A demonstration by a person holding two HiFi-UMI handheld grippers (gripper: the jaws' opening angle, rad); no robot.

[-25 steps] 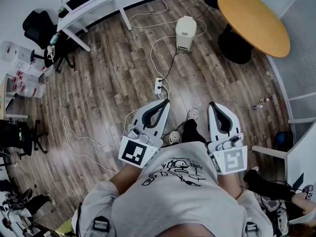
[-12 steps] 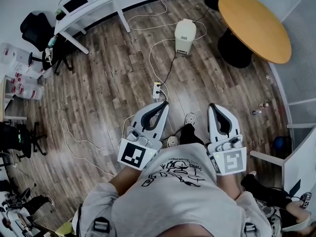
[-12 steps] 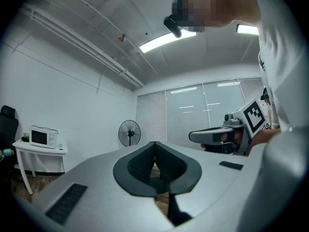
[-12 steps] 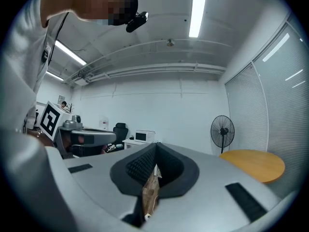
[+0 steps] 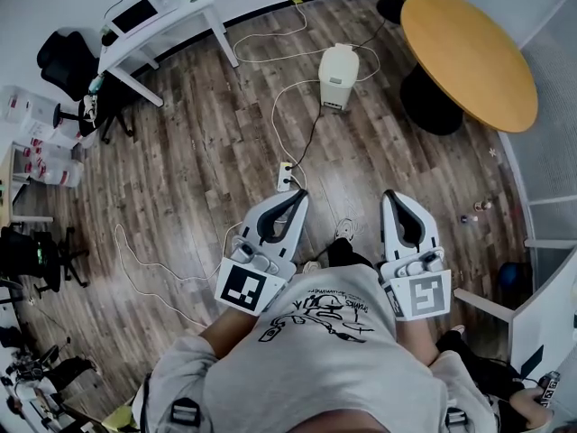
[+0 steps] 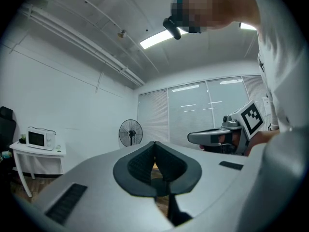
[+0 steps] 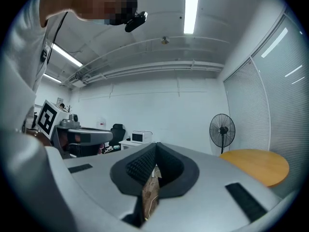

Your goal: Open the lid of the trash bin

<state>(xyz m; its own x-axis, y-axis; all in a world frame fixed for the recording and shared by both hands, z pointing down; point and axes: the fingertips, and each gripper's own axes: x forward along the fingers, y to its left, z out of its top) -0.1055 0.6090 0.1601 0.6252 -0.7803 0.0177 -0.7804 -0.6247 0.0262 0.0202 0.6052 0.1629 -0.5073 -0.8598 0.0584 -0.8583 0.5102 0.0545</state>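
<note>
Head view: I count left gripper (image 5: 300, 195) and right gripper (image 5: 394, 195), both pressed together, empty; trash bin (image 5: 338, 79), lid (image 5: 340, 58) down, well ahead of them.

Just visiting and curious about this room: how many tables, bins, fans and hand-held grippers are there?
Tables: 2 (round orange wooden table, white rectangular table)
Cream plastic trash bin: 1
Black pedestal fan: 1
Grey two-jaw grippers: 2 (left gripper, right gripper)
Total: 6
</note>
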